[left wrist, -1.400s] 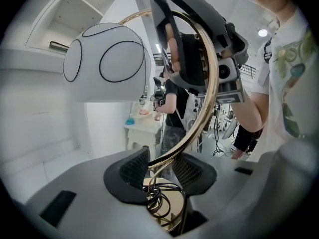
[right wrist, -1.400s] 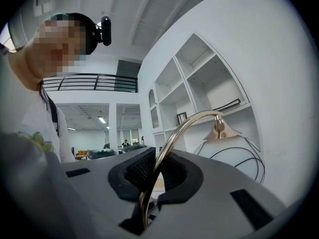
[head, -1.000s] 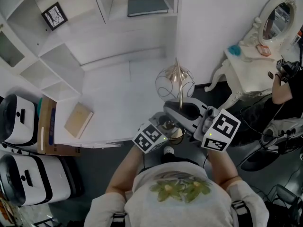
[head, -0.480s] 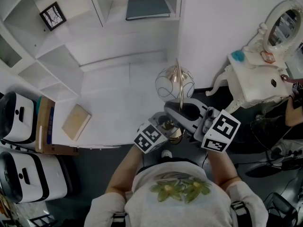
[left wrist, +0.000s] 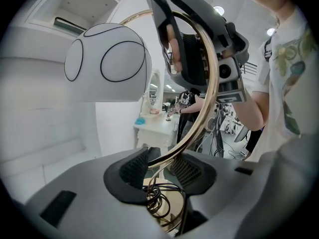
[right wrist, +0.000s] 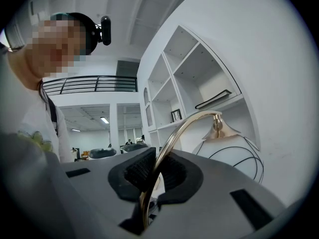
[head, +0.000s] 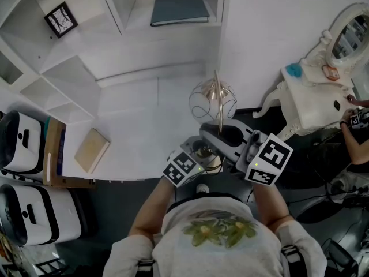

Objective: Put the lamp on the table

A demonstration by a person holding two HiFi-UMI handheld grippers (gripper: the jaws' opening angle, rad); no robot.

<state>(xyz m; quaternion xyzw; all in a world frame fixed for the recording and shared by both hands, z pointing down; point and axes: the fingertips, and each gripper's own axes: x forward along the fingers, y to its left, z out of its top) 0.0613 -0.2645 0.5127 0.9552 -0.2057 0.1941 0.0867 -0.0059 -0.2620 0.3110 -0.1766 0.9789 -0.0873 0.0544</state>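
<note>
The lamp has a white globe shade (head: pixel 212 101) with black rings, a curved gold stem (head: pixel 219 119) and a round gold base. I hold it in the air past the near right corner of the white table (head: pixel 138 131). My right gripper (head: pixel 223 136) is shut on the stem (right wrist: pixel 174 133), with the shade (right wrist: pixel 234 156) beyond its jaws. My left gripper (head: pixel 203 153) is shut on the lamp low down, where the stem (left wrist: pixel 209 98) rises over the coiled cord (left wrist: pixel 162 203). In the left gripper view, the shade (left wrist: pixel 107 63) hangs at upper left and the right gripper (left wrist: pixel 194 49) is above.
A tan book (head: pixel 93 149) lies on the table's left part. White shelves hold a dark book (head: pixel 180 7) and a framed picture (head: pixel 59 19). White cases (head: pixel 20 143) and a cardboard box (head: pixel 55 154) stand at the left. A white dressing table (head: pixel 314 100) stands at the right.
Both grippers and the lamp keep their places. The head view has drifted a little, so the dressing table sits lower and the person beside it is now mostly out of frame.
</note>
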